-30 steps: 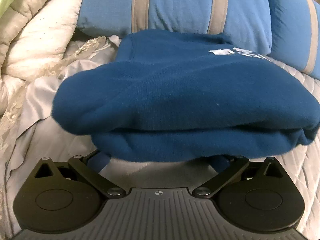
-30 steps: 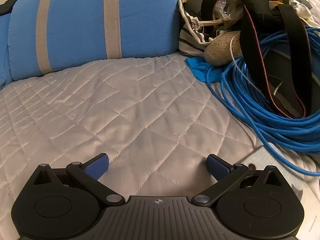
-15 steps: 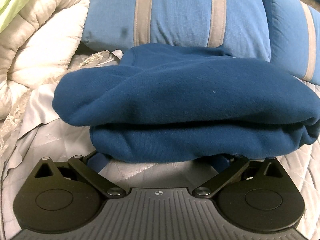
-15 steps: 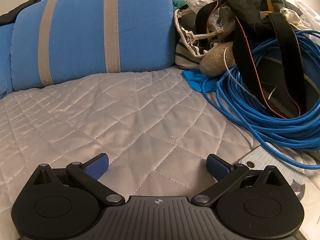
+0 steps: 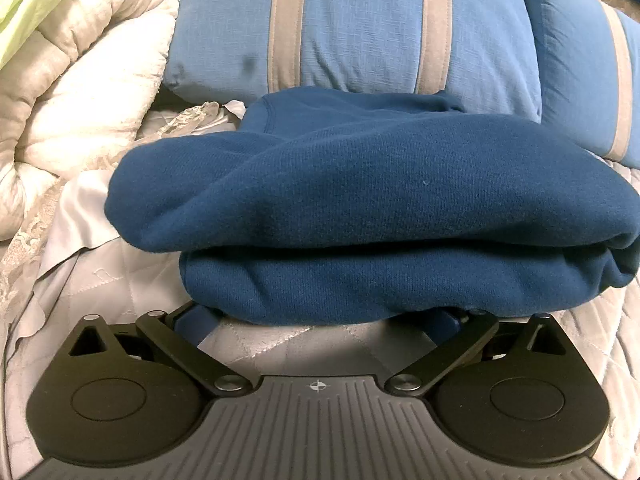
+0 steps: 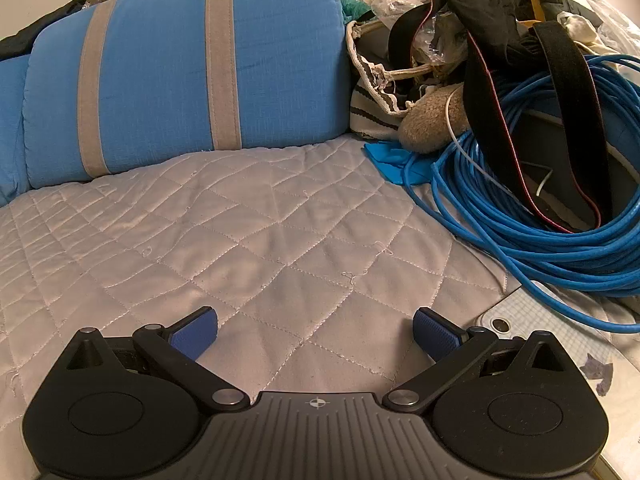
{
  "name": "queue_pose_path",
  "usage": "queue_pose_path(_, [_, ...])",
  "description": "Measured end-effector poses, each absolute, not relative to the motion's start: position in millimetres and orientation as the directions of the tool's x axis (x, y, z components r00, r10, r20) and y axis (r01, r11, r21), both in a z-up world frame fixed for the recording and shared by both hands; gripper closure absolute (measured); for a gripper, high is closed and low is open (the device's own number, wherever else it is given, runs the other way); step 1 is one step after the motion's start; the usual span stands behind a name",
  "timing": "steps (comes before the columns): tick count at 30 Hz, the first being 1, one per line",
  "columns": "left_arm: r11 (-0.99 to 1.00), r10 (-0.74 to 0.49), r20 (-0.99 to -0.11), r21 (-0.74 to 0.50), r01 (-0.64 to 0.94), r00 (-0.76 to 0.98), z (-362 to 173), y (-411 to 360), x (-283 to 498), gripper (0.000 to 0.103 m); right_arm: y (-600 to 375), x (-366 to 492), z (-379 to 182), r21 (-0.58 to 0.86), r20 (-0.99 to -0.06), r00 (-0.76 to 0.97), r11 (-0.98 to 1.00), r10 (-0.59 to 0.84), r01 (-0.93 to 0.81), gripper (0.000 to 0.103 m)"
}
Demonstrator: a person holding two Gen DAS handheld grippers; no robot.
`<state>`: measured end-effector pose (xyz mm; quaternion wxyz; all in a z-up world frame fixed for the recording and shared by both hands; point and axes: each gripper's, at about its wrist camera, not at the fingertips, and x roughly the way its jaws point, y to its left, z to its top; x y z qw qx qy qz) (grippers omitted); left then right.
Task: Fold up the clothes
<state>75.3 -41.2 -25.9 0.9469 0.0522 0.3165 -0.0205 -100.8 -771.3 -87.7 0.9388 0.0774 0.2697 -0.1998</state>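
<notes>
Sweatshirt, navy, folded into 2 thick layers, lies on the quilted bedspread right in front of the left gripper. Its near edge overhangs both blue fingertips; fingers spread wide, gripping nothing. Behind it: blue pillow with grey stripes; white comforter bunched at left. Right gripper hovers low over bare quilt, fingers spread wide, nothing between them. Far right in the right wrist view: coiled blue cable, black strap, phone partly under the cable.
</notes>
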Motion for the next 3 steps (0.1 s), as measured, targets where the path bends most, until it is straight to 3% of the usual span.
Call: queue_pose_path(3, [0.994,-0.007,-0.601,0.085,0.072,0.799,-26.0,-40.8,75.8,0.000,-770.8,-100.9,-87.8,0.037,-0.536,0.775,0.908,-0.334,0.417,0.000])
